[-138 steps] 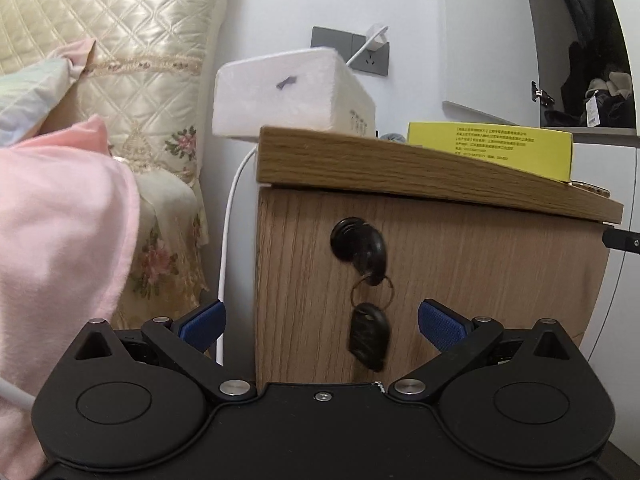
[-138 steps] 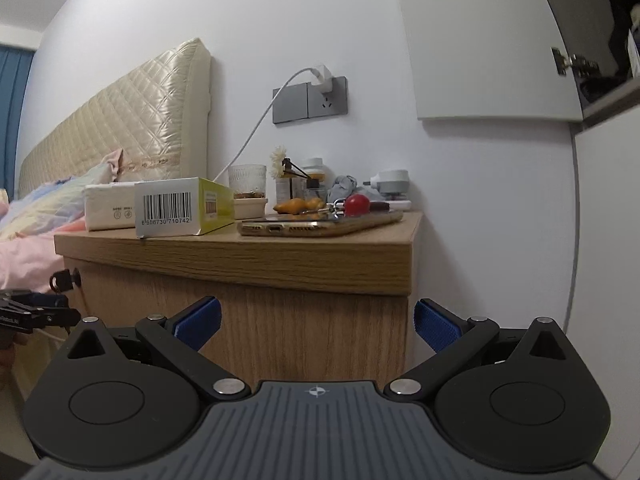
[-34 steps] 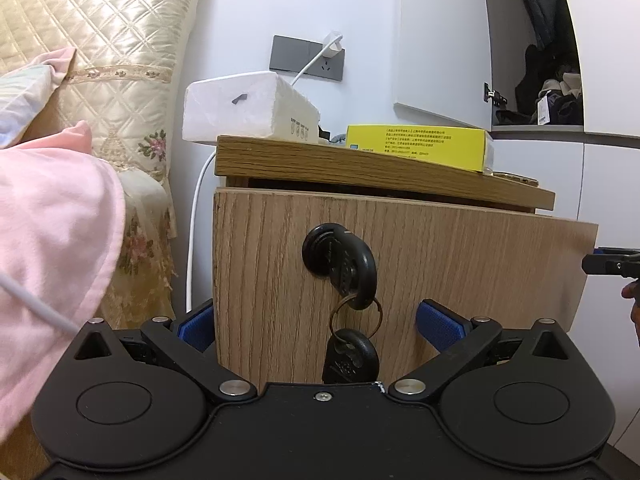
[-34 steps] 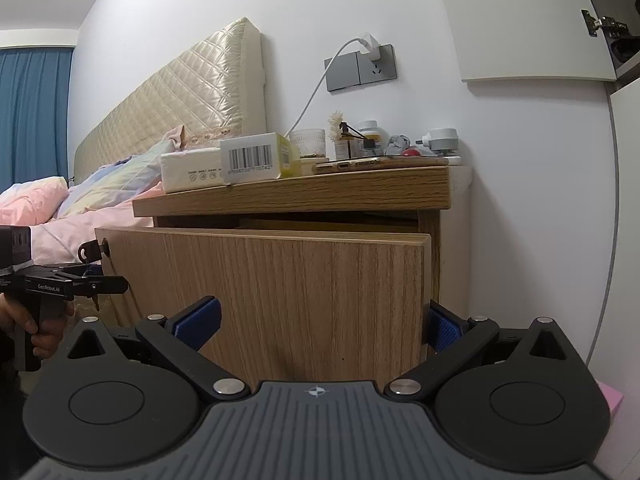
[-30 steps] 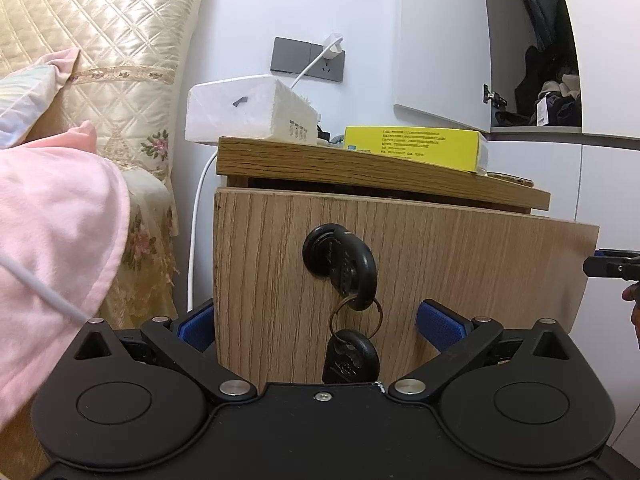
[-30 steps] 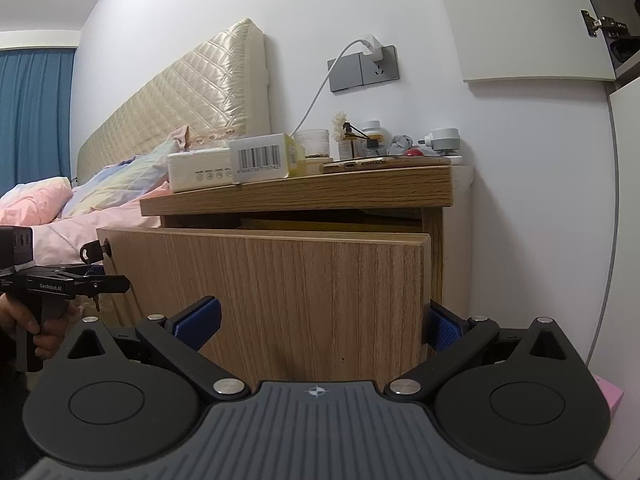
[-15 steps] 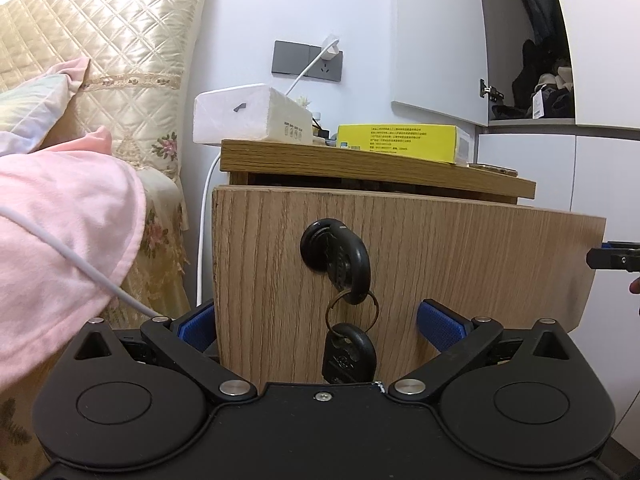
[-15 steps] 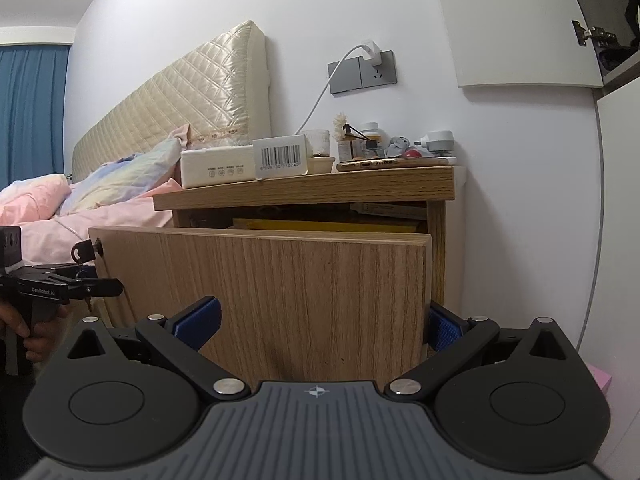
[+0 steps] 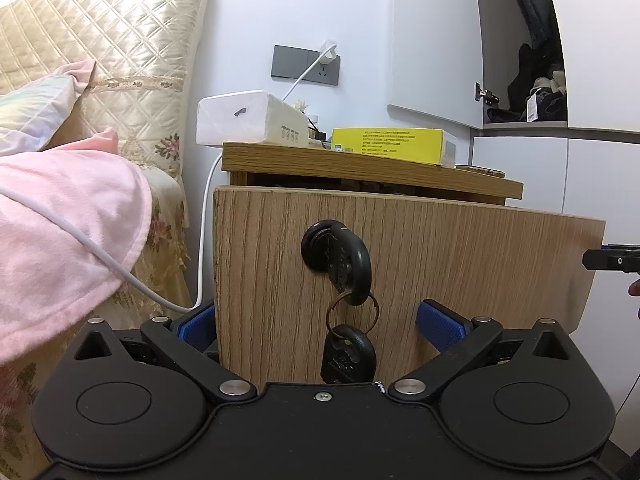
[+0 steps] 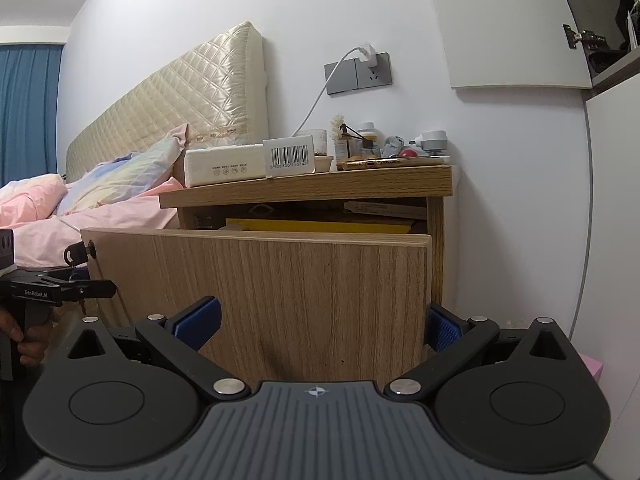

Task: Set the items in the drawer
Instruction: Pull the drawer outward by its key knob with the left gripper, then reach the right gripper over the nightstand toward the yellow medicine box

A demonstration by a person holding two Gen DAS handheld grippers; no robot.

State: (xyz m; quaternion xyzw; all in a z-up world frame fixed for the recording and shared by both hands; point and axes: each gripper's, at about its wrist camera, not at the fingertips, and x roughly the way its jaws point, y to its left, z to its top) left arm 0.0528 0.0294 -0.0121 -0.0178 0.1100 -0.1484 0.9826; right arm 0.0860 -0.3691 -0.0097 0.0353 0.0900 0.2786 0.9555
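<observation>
The wooden nightstand drawer is pulled out, its front close to both cameras. A black key with a second key on a ring hangs from its lock. My left gripper is open, its blue pads straddling the drawer's left edge around the keys. My right gripper is open, its pads straddling the drawer's right edge. On the nightstand top lie a white tissue pack, a yellow box and a phone. Yellow and white flat items show inside the drawer.
The bed with a pink blanket and quilted headboard is left of the nightstand. A white charger cable hangs from the wall socket. Small bottles and jars crowd the back. A wardrobe stands at the right.
The drawer has slid further out toward me as both grippers drew back. Its inside now shows in the right wrist view. Both grippers stay open.
</observation>
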